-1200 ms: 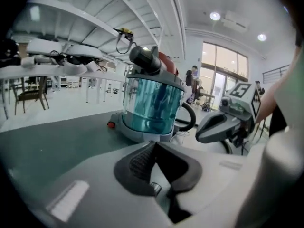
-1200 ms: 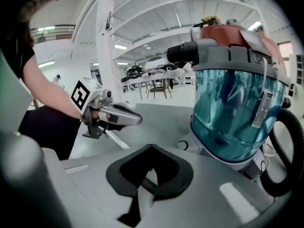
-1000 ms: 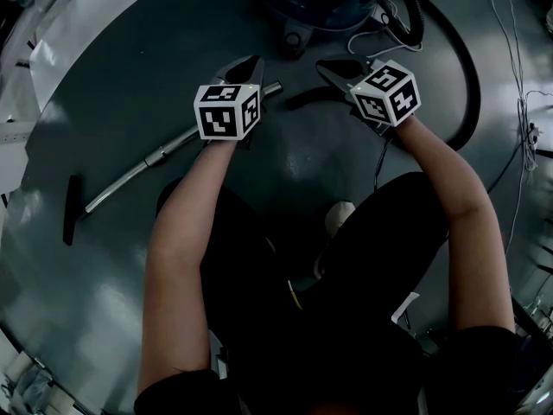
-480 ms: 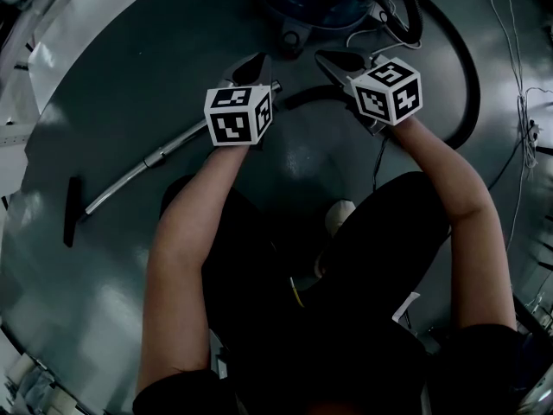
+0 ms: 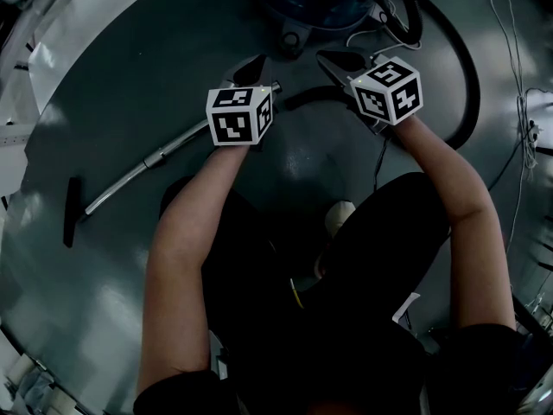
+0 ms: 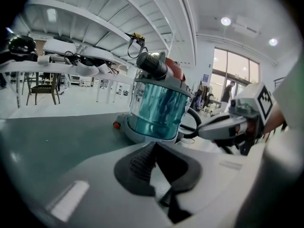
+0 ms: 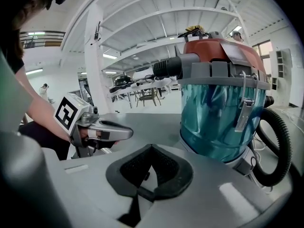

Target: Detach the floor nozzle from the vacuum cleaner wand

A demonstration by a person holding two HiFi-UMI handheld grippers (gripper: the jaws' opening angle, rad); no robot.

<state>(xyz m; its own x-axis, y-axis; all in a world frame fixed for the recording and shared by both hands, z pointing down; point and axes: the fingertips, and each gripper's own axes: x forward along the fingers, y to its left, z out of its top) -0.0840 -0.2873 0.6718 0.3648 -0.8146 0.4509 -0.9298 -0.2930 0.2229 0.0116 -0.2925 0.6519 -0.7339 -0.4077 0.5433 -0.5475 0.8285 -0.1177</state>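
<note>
Movement is staying tiny, the left hand-held gripper [image 5: 252, 64] edging slightly rightward beside the wand [image 5: 160, 156] and the right hand-held gripper [image 5: 328, 59] hovering nearby, both 2 clenched on nothing, so the floor nozzle [image 5: 73, 210], lying far left on the floor [image 5: 130, 76], is seemingly remaining joined to that wand.

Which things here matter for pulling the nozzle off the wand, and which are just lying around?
For the job: floor nozzle, wand, left gripper, right gripper.
Lying about: vacuum canister, hose, loose cables.
</note>
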